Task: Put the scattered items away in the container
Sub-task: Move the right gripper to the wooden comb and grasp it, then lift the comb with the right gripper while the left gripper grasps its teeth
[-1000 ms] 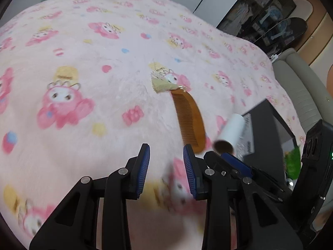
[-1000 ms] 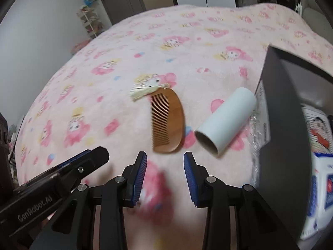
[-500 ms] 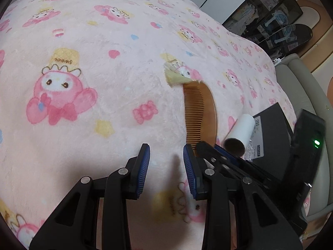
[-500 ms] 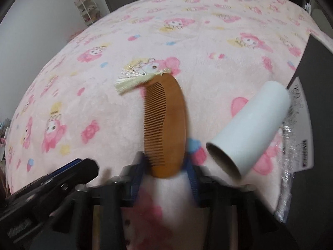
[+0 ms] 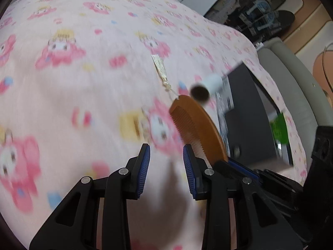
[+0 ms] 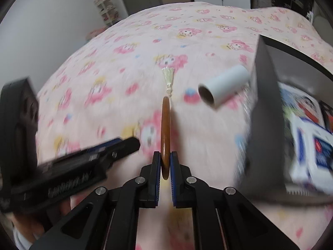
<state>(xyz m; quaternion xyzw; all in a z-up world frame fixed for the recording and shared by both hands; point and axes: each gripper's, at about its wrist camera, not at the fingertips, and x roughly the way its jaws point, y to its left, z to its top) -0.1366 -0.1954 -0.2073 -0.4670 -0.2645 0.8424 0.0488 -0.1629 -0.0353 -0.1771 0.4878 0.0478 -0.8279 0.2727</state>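
My right gripper [image 6: 165,163] is shut on a brown wooden comb [image 6: 165,129], held on edge above the pink blanket, its cream tassel [image 6: 168,78] trailing ahead. The comb also shows in the left wrist view [image 5: 197,129], raised at the right, with the tassel [image 5: 161,68] hanging from its far end. My left gripper [image 5: 166,166] is open and empty, just left of the comb. A white cardboard tube [image 6: 223,88] lies on the blanket beside the dark grey container [image 6: 265,95], which holds printed packets [image 6: 310,145]. The tube [image 5: 208,84] and container [image 5: 247,112] show in the left wrist view too.
The pink cartoon-print blanket [image 5: 83,62] covers the whole bed. A grey sofa [image 5: 291,77] stands beyond the bed at the right. A shelf rack [image 6: 106,6] stands against the far wall. The left gripper body [image 6: 68,164] fills the lower left of the right wrist view.
My right gripper closed on the comb's near end and lifted it off the blanket onto its edge. The tassel stretched out straight. The left gripper stayed open.
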